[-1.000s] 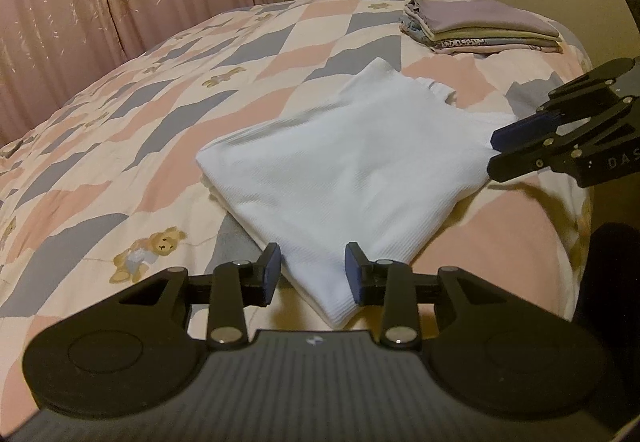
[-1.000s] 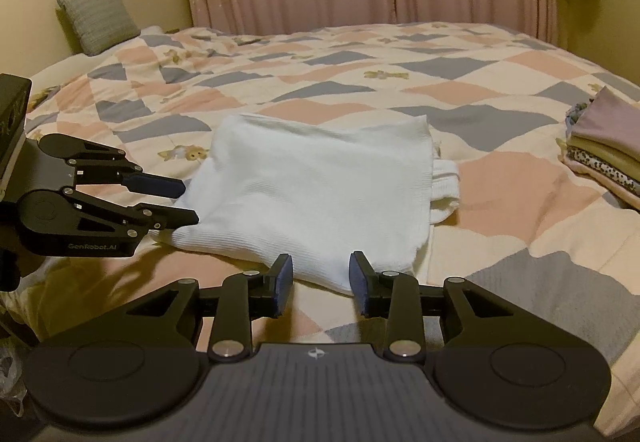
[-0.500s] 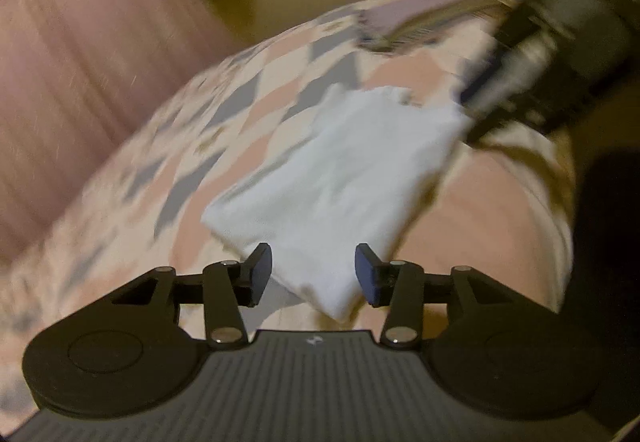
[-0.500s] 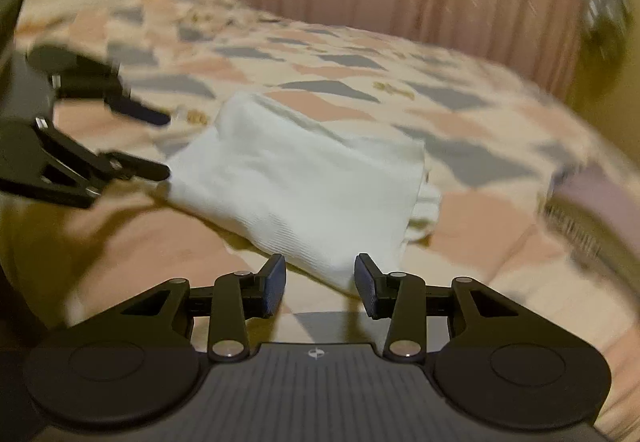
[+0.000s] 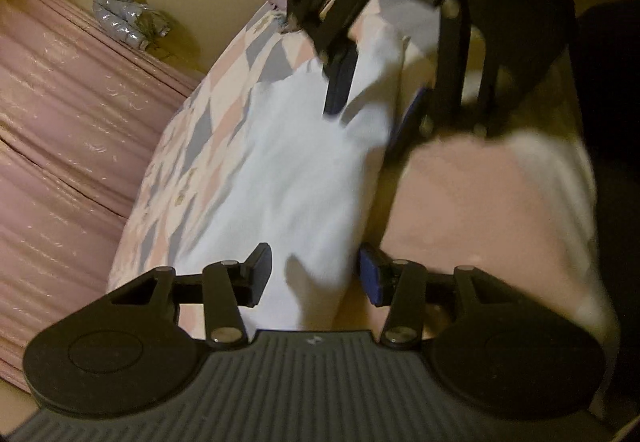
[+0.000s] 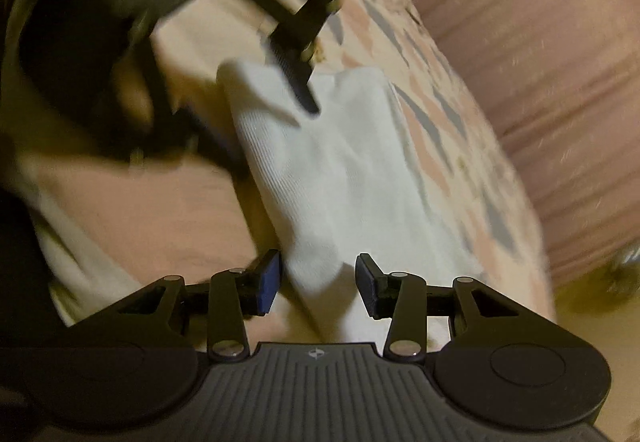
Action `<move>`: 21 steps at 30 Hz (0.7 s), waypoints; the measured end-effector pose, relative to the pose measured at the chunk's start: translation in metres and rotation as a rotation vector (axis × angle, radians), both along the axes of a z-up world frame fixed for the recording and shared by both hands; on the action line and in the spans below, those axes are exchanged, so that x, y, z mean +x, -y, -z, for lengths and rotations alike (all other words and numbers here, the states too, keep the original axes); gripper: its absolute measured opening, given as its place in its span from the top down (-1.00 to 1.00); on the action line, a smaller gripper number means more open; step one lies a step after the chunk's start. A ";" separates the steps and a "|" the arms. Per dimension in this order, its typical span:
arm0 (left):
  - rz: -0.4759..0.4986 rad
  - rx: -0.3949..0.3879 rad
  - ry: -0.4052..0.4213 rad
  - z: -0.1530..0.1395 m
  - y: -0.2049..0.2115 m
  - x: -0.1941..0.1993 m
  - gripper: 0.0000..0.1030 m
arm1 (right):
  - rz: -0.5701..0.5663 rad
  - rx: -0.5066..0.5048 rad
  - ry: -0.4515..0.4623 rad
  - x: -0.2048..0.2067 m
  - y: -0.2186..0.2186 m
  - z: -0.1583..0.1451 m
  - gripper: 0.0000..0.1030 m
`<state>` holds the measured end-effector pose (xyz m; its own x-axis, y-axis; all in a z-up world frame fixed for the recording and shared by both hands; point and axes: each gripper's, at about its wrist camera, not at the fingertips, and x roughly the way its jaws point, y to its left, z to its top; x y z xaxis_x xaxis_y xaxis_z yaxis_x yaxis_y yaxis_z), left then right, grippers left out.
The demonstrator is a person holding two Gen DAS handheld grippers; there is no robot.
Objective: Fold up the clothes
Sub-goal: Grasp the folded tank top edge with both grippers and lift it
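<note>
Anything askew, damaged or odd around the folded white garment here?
Nothing stands out. The folded white garment lies on the patchwork bedspread, intact, with both open grippers, left gripper and right gripper, at opposite ends. Both views are motion-blurred, so fine detail is unclear.

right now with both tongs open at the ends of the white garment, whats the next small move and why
Probably close both tongs on the cloth. The left tongs stand open with one corner of the folded white garment between their fingers, and the right tongs stand open around the opposite corner. Neither pinches the fabric yet, so gripping seems to come before any lift or fold.
</note>
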<state>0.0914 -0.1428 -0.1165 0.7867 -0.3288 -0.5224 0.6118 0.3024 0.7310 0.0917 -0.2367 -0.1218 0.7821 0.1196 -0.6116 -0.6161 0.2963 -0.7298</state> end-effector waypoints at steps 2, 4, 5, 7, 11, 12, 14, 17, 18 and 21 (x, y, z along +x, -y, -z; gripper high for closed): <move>-0.009 0.006 0.008 0.000 -0.006 0.004 0.16 | 0.005 -0.036 0.030 0.002 0.008 0.004 0.18; -0.016 -0.002 -0.002 0.002 -0.010 0.008 0.18 | 0.008 -0.043 0.044 0.004 0.015 0.008 0.18; -0.016 -0.003 -0.001 0.002 -0.011 0.009 0.18 | 0.007 -0.045 0.049 0.005 0.017 0.010 0.19; -0.012 0.008 0.006 0.003 -0.009 0.010 0.27 | -0.005 -0.056 0.057 0.006 0.016 0.014 0.20; -0.011 0.028 0.004 0.006 -0.005 0.017 0.37 | -0.016 -0.065 0.058 0.009 0.015 0.021 0.49; -0.012 0.031 0.000 0.006 -0.005 0.018 0.38 | -0.009 -0.057 0.057 0.008 0.015 0.020 0.56; -0.013 0.049 -0.009 0.006 -0.005 0.019 0.46 | 0.004 -0.042 0.054 0.008 0.016 0.019 0.79; -0.008 0.083 -0.024 0.008 -0.005 0.021 0.78 | 0.025 -0.019 0.052 0.007 0.017 0.015 0.88; 0.004 0.089 -0.016 0.007 -0.006 0.020 0.81 | 0.030 -0.013 0.059 0.006 0.017 0.012 0.89; 0.042 0.106 0.018 0.000 -0.008 0.017 0.83 | 0.046 0.003 0.093 0.004 0.018 -0.002 0.90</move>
<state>0.1087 -0.1346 -0.1163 0.7831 -0.3058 -0.5416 0.6085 0.1969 0.7687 0.0961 -0.2547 -0.1198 0.8401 0.0841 -0.5359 -0.5315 0.3252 -0.7822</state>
